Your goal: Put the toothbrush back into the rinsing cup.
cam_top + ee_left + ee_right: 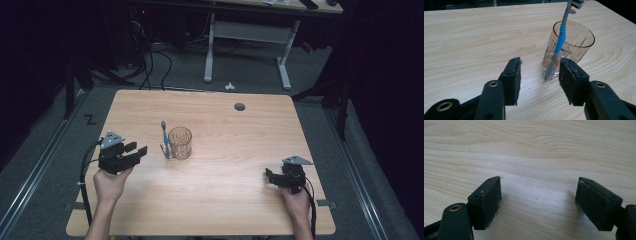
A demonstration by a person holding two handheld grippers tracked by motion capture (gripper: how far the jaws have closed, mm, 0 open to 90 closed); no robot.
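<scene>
L gripper [141, 150] jaws apart, empty, near glass [180, 142] mid-table; toothbrush [164, 140] leans against it outside. R gripper [268, 176] apart, idle. Risk: nudge tips brush, slides glass.

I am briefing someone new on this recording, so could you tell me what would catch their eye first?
A clear glass stands near the middle of the wooden table, and a blue and grey toothbrush leans against its outside. The left gripper is next to them with its jaws open, aimed their way. The right gripper sits open near the table's right front.
</scene>
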